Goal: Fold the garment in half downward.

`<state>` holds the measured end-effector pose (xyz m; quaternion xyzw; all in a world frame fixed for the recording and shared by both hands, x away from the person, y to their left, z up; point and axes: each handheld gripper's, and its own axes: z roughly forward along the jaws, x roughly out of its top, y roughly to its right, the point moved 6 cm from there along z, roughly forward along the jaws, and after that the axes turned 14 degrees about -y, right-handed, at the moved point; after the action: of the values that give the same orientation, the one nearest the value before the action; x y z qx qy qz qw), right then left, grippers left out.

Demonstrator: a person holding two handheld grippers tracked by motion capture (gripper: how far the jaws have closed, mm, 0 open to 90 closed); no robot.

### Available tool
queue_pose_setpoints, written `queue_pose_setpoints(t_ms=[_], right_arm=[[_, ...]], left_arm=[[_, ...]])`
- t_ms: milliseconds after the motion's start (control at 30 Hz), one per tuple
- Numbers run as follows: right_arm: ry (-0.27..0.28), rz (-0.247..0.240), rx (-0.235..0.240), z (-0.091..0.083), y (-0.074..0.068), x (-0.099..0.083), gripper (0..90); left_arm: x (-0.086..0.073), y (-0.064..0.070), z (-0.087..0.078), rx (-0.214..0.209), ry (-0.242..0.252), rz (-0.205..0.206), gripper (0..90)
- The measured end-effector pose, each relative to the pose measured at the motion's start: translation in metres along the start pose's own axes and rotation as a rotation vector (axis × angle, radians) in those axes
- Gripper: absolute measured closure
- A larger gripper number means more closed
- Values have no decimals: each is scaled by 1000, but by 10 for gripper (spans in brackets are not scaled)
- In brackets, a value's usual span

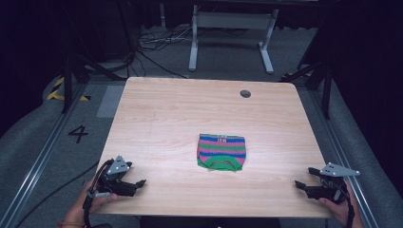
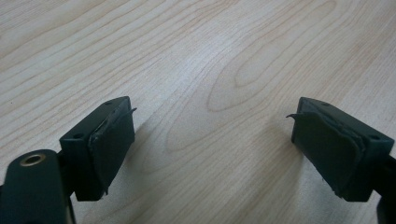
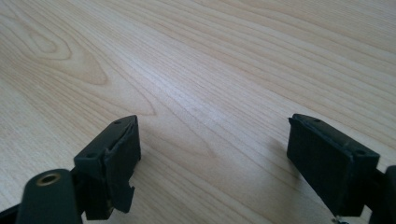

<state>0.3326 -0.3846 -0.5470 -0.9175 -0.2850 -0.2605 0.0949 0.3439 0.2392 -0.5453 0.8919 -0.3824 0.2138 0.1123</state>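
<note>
A small striped knit garment (image 1: 221, 152), banded in pink, blue and green with a green hem, lies flat and already folded compact just below the middle of the wooden table (image 1: 157, 118). The left gripper (image 1: 138, 184) rests at about seven o'clock from it near the front edge, the right gripper (image 1: 300, 184) at about four o'clock, both well apart from the cloth. In the left gripper view the left gripper (image 2: 212, 140) has its jaws spread wide over bare wood, as does the right gripper (image 3: 212, 158) in its own view. Judged from this, the step in hand is the approach: each claw should come in low, stay spread, and pinch a near corner of the hem squarely, without dragging the fabric.
</note>
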Motion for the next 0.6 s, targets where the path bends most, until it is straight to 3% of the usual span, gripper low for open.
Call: queue_pose_setpoints(t_ms=[600], right_arm=[[1, 9, -5, 0, 1, 0, 177]], left_arm=[[1, -1, 0, 7, -2, -5, 117]])
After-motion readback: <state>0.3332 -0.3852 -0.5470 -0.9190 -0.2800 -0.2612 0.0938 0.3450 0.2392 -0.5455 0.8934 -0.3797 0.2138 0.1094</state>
